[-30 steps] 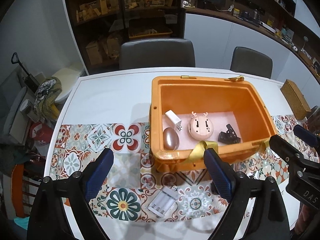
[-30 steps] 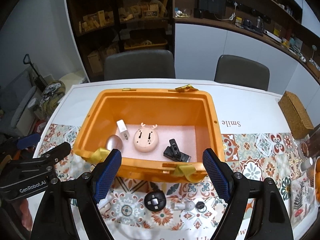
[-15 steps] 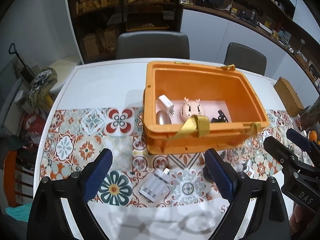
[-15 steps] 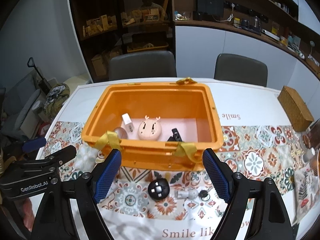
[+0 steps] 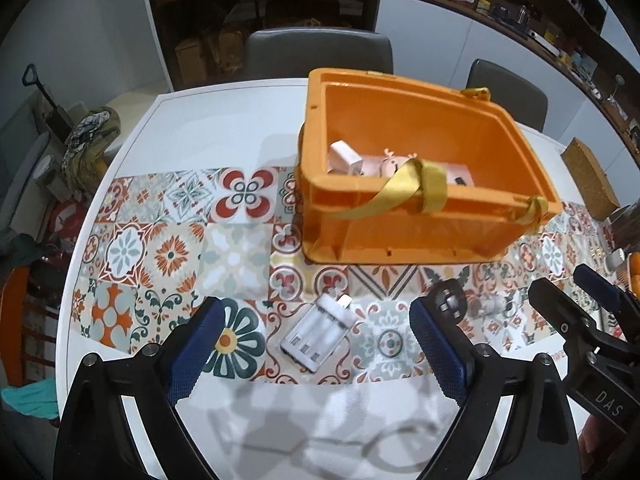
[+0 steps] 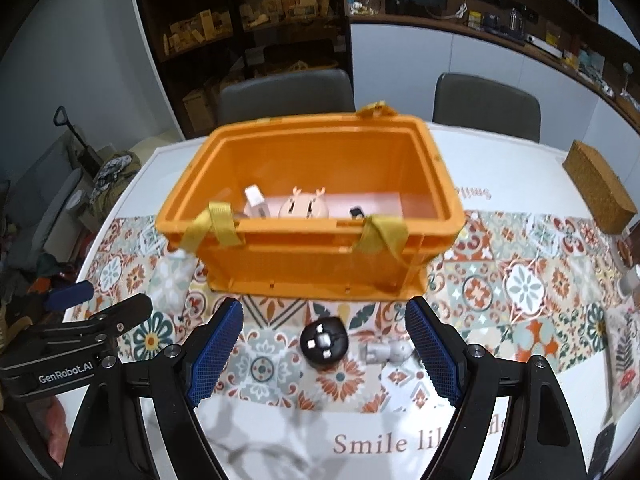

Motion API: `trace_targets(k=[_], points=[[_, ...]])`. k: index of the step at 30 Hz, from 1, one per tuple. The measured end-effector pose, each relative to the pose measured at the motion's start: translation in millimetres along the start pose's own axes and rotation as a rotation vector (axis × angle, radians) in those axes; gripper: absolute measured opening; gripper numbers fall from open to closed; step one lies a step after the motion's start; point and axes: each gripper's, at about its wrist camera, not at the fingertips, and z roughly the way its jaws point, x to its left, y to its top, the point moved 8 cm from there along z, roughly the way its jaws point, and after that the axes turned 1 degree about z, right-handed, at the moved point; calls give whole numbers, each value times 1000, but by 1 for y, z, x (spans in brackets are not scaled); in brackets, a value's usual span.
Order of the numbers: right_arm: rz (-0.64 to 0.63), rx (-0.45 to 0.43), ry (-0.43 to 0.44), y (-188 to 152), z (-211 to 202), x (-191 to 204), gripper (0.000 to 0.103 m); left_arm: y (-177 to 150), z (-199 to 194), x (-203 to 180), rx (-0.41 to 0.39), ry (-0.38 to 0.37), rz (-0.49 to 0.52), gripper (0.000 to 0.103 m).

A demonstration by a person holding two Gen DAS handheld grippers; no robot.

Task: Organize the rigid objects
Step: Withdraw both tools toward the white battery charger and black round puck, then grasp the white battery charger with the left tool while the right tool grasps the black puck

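Observation:
An orange crate [image 5: 404, 236] [image 6: 320, 264] with yellow straps stands on the patterned table runner. Inside lie a white plug adapter [image 5: 344, 158], a pink round deer-faced gadget [image 6: 304, 210] and a small black piece [image 6: 356, 212]. My left gripper [image 5: 314, 316] is open above a white battery charger [image 5: 318, 332] lying in front of the crate. My right gripper [image 6: 324, 308] is open too, over a black round knob [image 6: 324, 346] with a small grey part [image 6: 386, 352] beside it. Nothing is held between either pair of fingers.
A brown woven box [image 6: 600, 188] sits at the table's far right. Two grey chairs [image 6: 286, 92] [image 6: 486, 100] stand behind the table. A cloth heap [image 5: 90, 140] lies off the left edge. White tabletop [image 5: 224, 120] shows left of the crate.
Both grippers have sunk and drawn back from the crate. The charger now sits between the left fingers in view, and the black knob between the right fingers.

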Motion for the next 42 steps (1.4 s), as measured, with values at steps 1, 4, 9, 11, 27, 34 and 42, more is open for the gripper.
trace_targets(k=[1, 4, 9, 11, 27, 34, 42], points=[[-3, 3, 1, -3, 2, 1, 83, -3, 1, 2, 2, 7, -2, 95], [-15, 5, 13, -11, 7, 5, 83, -11, 5, 4, 6, 15, -9, 95], [-20, 3, 45, -17, 12, 8, 83, -22, 9, 9, 11, 18, -35, 95], [-19, 1, 57, -19, 15, 9, 83, -27, 14, 10, 26, 11, -44, 95], [-1, 73, 102, -40, 64, 6, 83, -40, 56, 8, 100, 52, -18, 95], [6, 109, 112, -44, 84, 2, 83, -42, 73, 3, 132, 59, -4, 95], [1, 165, 91, -52, 110, -1, 75, -44, 89, 5, 158, 78, 0, 95]])
